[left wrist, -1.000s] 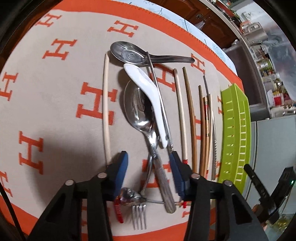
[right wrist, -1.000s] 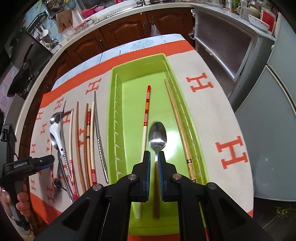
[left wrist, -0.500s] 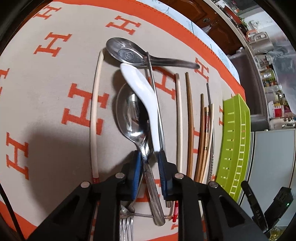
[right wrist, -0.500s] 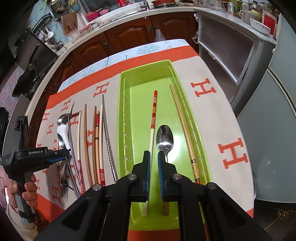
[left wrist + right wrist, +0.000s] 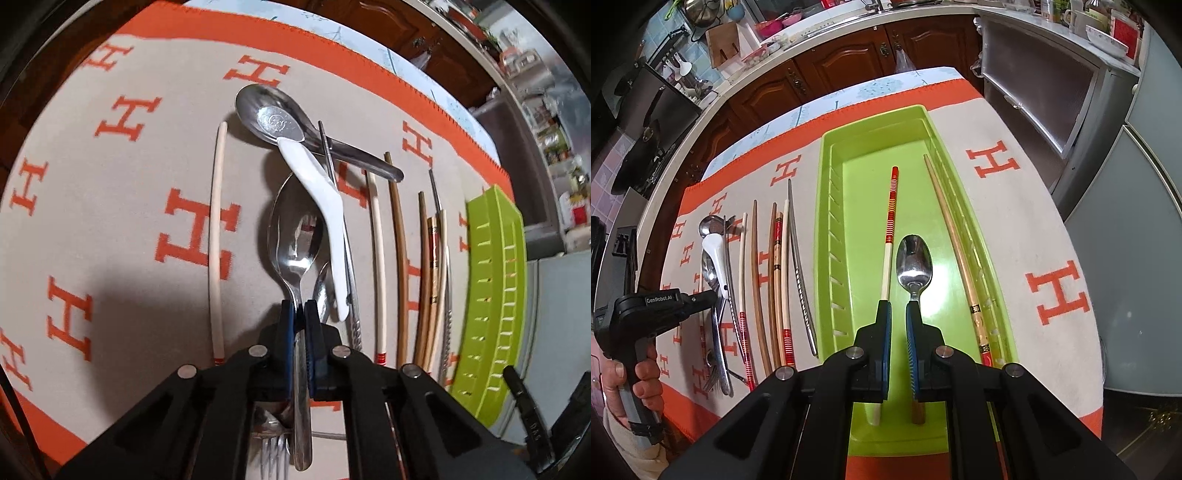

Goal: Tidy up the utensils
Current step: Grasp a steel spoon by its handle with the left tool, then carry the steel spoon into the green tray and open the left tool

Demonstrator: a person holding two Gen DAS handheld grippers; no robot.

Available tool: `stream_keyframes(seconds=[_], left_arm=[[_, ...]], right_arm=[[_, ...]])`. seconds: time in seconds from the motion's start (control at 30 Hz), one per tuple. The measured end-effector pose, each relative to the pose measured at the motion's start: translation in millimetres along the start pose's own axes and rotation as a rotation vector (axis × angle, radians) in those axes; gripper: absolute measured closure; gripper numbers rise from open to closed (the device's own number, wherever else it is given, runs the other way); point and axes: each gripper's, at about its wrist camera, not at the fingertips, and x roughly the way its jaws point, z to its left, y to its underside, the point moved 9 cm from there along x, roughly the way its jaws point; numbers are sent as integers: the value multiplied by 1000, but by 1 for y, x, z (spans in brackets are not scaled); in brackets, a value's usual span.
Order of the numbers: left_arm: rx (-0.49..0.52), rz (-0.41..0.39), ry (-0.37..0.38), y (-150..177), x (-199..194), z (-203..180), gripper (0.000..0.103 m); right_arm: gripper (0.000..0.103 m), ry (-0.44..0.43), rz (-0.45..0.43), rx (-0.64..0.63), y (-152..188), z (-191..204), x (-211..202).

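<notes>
We have the left gripper clamped on the handle of the big steel spoon, pads hard against the metal just below the bowl; the spoon lies in the pile at the cloth's middle, its bowl pointing toward the far orange border; a white spoon leans over its right side, a fork sits under the gripper near the near edge; another steel spoon lies crosswise at the far end of the pile.

We judge the steel spoon stiff, fairly heavy for its size, slick and polished; a grip this close to the bowl should balance it, but the narrow handle could twist between the pads; the white spoon looks ceramic, so brittle, and touches ours, so we lift straight up and slow to avoid dragging it.

Chopsticks lie in a row between the pile and the green tray at the cloth's right side.

The right gripper hovers over the tray's near end, jaws almost shut, nothing pinched; a small spoon and two chopsticks already lie on the tray floor; a hand holds the left tool's handle.
</notes>
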Motion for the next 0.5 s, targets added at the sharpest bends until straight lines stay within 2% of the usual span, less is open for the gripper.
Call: stream_keyframes(seconds=[0.1,0.2,0.5], left_arm=[[52,-16,-73,-2,-2,-1,100],[78,-20,-95,-4,-1,-6,100],[97,-25,10,3,-20,-22,103]], right_arm=[[95,-2,2,2,0,-1,2],[95,-3,2,5,1,-2,3],[95,-1,-9,32,2,-14,0]])
